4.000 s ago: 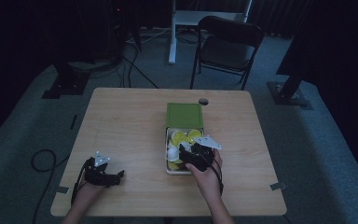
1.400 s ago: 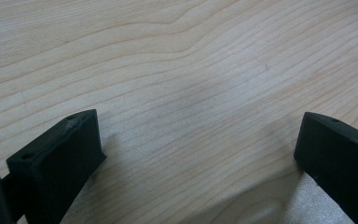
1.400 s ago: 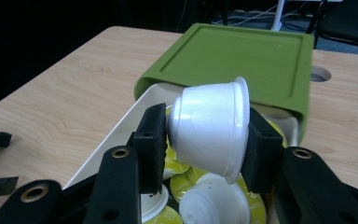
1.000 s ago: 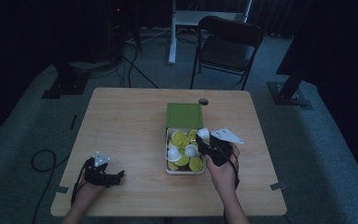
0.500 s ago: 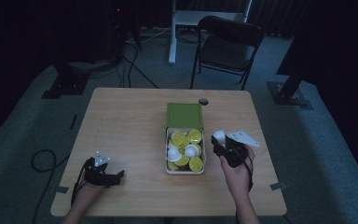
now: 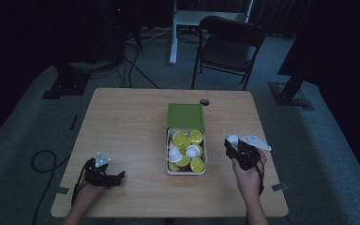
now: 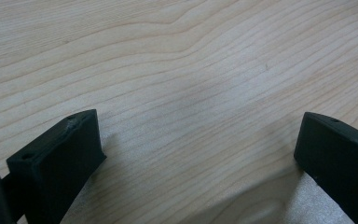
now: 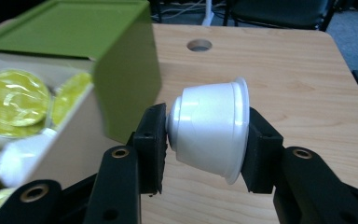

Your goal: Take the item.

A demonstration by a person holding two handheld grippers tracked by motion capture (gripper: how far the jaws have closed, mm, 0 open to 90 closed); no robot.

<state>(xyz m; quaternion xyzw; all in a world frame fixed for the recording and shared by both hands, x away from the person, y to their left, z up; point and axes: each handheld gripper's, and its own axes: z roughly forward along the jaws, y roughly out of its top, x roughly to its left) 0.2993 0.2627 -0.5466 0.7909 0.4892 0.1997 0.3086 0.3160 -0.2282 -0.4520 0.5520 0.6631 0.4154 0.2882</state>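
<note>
**Right tool clamped on a white capsule beside the box; left tool spread on bare bench**

High view: I see my right tool (image 6: pixel 233 143) over the bench (image 6: pixel 131 122), just right of the open box (image 6: pixel 186 165). A small white thing sits at its tip, too small here to identify. The box's green lid (image 6: pixel 185 116) is folded back on the far side; yellow-topped capsules (image 6: pixel 180 138) and a few white ones lie inside. My left tool (image 6: pixel 120 175) rests near the bench's front left corner, well apart from the box.

Right gripper view: this settles it. The white capsule (image 8: pixel 210 133) lies on its side between the two black jaws, both pads pressing on it, its flanged rim to the right. The tool is clenched on it, above the wood. The green lid (image 8: pixel 98 51) and box wall stand just to the left.

Left gripper view: my left tool (image 7: pixel 200 154) has its jaws wide apart with bare wood grain between them; released, holding nothing.
</note>
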